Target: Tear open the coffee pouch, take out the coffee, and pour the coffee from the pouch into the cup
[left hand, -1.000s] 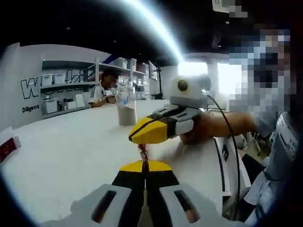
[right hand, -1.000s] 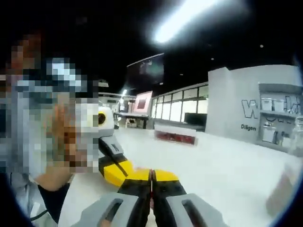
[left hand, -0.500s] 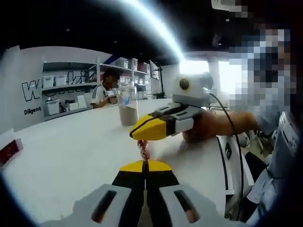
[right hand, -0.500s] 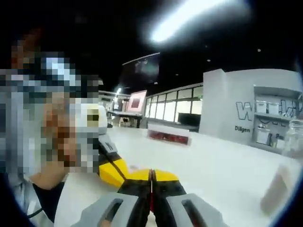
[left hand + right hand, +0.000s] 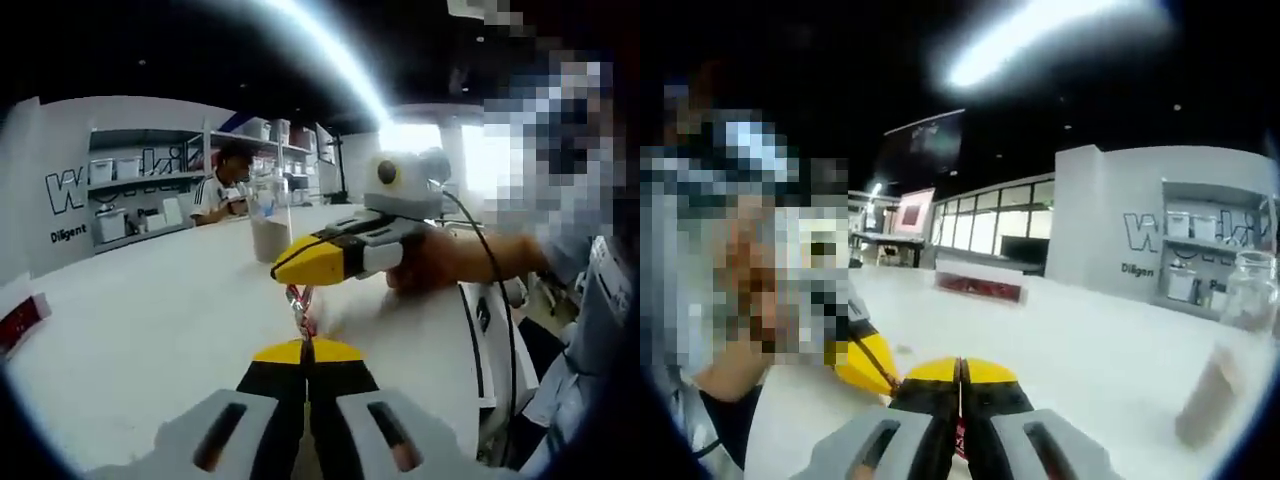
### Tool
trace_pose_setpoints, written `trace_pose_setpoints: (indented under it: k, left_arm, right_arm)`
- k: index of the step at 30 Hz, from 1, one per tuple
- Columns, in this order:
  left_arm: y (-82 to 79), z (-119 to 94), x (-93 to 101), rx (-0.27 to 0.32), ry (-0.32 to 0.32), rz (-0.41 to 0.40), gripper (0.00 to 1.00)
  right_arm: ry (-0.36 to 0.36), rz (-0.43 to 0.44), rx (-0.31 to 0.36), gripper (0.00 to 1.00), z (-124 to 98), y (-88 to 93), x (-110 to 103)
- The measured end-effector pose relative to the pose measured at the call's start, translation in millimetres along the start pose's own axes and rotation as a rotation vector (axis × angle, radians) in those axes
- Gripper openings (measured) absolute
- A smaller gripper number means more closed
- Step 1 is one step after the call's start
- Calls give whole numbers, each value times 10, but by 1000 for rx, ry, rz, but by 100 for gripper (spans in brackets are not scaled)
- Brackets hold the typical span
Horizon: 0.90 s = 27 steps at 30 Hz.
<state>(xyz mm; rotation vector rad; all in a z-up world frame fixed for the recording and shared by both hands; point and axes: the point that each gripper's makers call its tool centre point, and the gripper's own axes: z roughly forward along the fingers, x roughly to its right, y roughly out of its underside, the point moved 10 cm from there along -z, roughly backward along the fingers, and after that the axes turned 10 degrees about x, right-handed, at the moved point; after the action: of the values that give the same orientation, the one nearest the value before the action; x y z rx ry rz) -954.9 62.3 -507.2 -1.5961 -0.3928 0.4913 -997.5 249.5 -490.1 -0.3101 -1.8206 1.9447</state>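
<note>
1. The small red coffee pouch is stretched in the air between the two claws so its edge can be torn – my reading, as one end sits in the left yellow-tipped gripper and the other in the right yellow-tipped gripper
2. Both claws are pressed together on the pouch; in the right gripper view the right gripper shows a sliver of red between its closed jaws
3. The clear glass cup, part-filled with something brownish, stands on the white table well beyond the pouch – out of the way until pouring
4. The right gripper reaches in above the pouch, level and sideways, a hand behind it; the left points up at it from below
</note>
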Motion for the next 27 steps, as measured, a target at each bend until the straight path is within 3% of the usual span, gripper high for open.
trace_pose_setpoints:
  k: [2,3,4,11,14,18,27]
  left_arm:
    - [3,0,0,-2,-5,12,1]
    - [10,3,4,-9,-2,9,1]
    - [12,5,6,-15,4,12,1]
    - [14,11,16,-12,20,15,2]
    - [10,11,22,-4,27,35,2]
    - [7,9,36,6,28,83,3]
    - [38,28,47,-24,32,114,3]
  right_arm:
    - [64,13,19,0,-37,-10,98]
    - [53,86,29,0,-52,-1,127]
    - [87,76,22,0,-70,6,176]
    - [60,44,47,1,-48,-41,156]
    - [69,82,73,1,-68,-60,204]
    - [15,190,53,2,-41,-11,212]
    - [-3,161,53,2,-10,-2,140]
